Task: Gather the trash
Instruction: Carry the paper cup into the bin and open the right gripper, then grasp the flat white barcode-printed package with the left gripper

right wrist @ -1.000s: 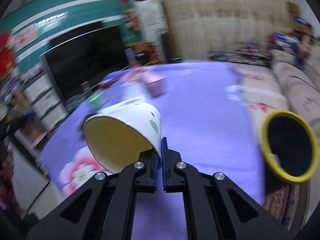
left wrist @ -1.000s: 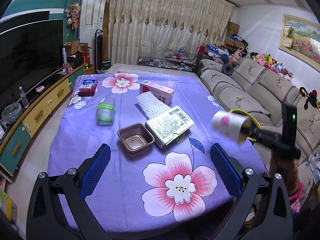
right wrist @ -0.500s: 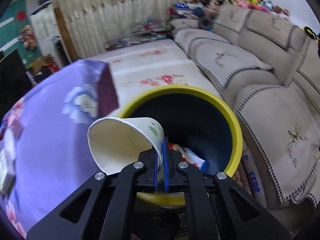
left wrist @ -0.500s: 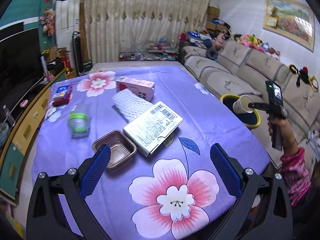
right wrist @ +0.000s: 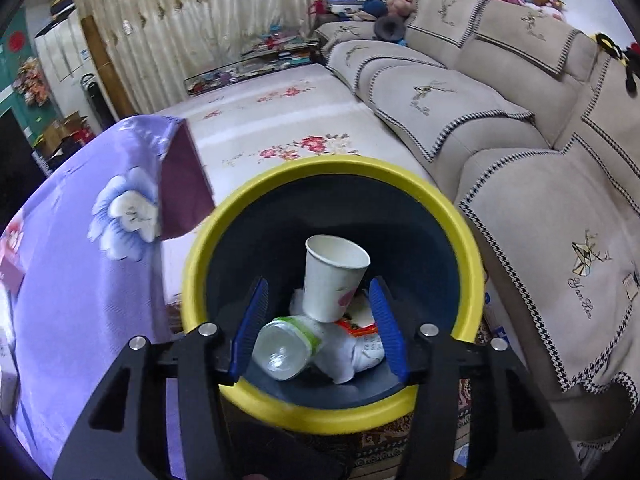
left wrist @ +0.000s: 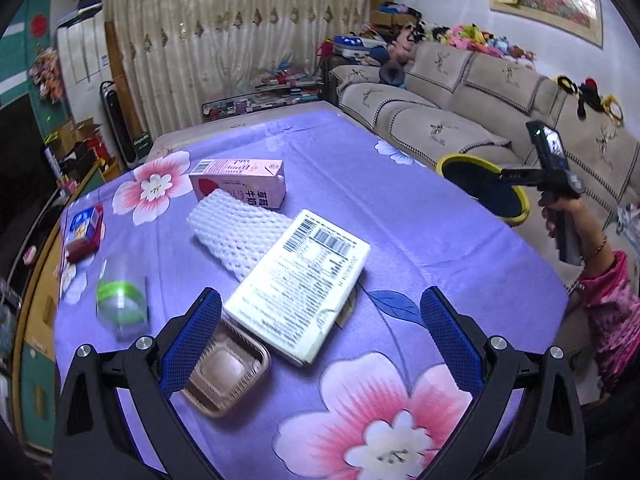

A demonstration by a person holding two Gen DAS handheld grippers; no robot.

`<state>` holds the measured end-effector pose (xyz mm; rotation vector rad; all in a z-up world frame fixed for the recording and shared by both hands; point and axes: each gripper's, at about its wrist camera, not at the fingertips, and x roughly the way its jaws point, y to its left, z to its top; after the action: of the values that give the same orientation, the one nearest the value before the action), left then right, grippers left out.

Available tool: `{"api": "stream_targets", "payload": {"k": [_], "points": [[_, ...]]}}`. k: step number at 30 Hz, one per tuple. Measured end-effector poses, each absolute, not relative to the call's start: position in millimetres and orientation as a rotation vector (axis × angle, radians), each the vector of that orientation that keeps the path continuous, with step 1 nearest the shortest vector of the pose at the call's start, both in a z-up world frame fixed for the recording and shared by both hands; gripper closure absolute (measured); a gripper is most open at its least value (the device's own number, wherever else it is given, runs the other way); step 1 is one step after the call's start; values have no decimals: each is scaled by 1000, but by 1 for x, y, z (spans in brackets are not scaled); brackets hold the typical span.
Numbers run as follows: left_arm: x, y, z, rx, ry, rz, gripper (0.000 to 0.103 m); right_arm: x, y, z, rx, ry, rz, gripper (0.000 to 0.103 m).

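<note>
My right gripper [right wrist: 318, 284] hangs over the yellow-rimmed dark bin [right wrist: 320, 164], its jaws opening. The white paper cup [right wrist: 334, 276] is free of the pads and sits among the trash in the bin, beside a clear bottle [right wrist: 286, 350]. My left gripper [left wrist: 320, 300] stands open low over the purple flowered table [left wrist: 400, 208], empty. Between and beyond its fingers lies a flat white barcoded box [left wrist: 298, 280]. A brown plastic tray [left wrist: 224, 372] sits by the left finger. Farther back are a white foam net [left wrist: 236, 228] and a pink carton [left wrist: 240, 180].
A clear cup with a green band [left wrist: 120, 304] and a blue-red packet [left wrist: 84, 232] lie at the table's left. The bin [left wrist: 452, 159] stands on the floor off the table's right edge, by the beige sofa [left wrist: 440, 128]. A person's hand [left wrist: 560, 216] holds the right gripper there.
The right gripper swung from the table to the bin, opened, and the paper cup dropped in. The left gripper moved lower and closer to the white box and tray.
</note>
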<state>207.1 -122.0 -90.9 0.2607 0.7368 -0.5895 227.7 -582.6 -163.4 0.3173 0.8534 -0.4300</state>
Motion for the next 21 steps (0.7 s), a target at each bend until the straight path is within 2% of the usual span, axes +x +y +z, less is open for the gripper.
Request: {"api": "stream_targets", "payload": {"k": [11,21], "points": [[240,-146,-114,451,766,-699,5,226,-528,-143,252,826,-304,50],[258,-164,-135,604,798,-653,5,219,-527,-143,263,823,-287,49]]}}
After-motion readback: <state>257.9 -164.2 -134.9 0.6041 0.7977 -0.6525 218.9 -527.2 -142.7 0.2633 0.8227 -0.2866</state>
